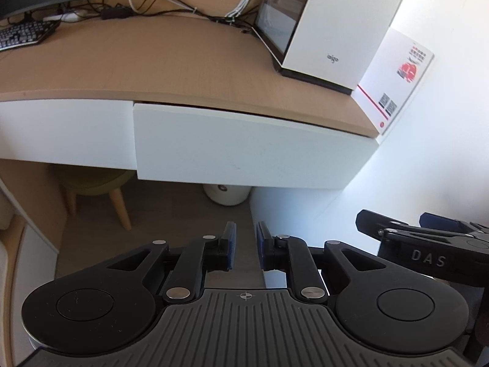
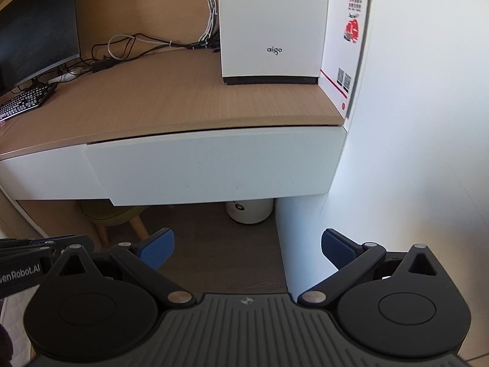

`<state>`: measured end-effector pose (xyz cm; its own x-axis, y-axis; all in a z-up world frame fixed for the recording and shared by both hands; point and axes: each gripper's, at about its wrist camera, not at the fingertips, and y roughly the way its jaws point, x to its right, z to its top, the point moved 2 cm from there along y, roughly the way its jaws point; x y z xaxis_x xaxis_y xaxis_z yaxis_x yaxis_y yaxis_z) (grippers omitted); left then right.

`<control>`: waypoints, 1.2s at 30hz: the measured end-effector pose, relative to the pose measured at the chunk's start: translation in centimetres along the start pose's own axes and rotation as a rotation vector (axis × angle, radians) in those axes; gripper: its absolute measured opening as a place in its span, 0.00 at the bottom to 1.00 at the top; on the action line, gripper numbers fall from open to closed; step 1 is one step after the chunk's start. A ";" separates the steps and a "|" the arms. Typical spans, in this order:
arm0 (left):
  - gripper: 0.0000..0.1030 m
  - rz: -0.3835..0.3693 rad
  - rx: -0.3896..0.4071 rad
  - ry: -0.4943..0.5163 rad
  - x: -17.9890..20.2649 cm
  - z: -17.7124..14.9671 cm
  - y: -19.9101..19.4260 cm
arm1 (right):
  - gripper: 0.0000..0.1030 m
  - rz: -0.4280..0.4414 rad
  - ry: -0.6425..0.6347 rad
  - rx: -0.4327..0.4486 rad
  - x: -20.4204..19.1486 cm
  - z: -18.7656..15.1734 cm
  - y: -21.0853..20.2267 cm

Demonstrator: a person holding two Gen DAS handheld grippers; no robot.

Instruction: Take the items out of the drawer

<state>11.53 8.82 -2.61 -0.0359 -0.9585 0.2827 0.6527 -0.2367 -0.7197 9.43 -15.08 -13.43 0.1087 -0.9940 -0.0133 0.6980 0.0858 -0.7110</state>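
A white drawer front (image 1: 244, 150) hangs under the wooden desk top, pulled out only a crack; the same drawer (image 2: 214, 165) fills the middle of the right wrist view. Its inside and contents are hidden. My left gripper (image 1: 246, 246) hovers below and in front of the drawer, its blue pads a narrow gap apart with nothing between them. My right gripper (image 2: 247, 247) stands wide open, empty, also below the drawer front. The right gripper's fingers (image 1: 428, 238) show at the right edge of the left wrist view.
On the desk stand a white computer case (image 2: 272, 27), a white card with red print (image 2: 345, 49), cables (image 2: 137, 46), a keyboard (image 2: 24, 101) and a monitor (image 2: 33, 30). Under the desk are a white bin (image 2: 249, 211) and a wooden-legged stool (image 2: 116, 217). A white wall (image 2: 412, 122) closes the right.
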 end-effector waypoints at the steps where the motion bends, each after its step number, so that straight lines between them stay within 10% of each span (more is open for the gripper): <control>1: 0.16 -0.023 -0.004 -0.014 -0.5 0.2 0.3 | 0.99 -0.001 -0.001 0.007 -0.3 0.3 0.1; 12: 0.15 -0.039 0.055 -0.144 -5.1 3.2 2.5 | 0.99 -0.028 -0.006 0.011 -1.3 3.6 3.1; 20: 0.15 0.198 0.121 -0.206 -10.9 8.5 5.5 | 0.99 0.021 -0.071 0.037 -1.1 7.1 8.1; 36: 0.16 0.168 0.103 -0.256 -14.2 12.6 10.9 | 0.99 0.085 -0.128 -0.055 -2.4 9.6 15.7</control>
<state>28.72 21.81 -6.46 0.2614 -0.9088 0.3253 0.7073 -0.0490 -0.7052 26.89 -10.66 -17.84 0.2574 -0.9662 0.0125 0.6427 0.1615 -0.7489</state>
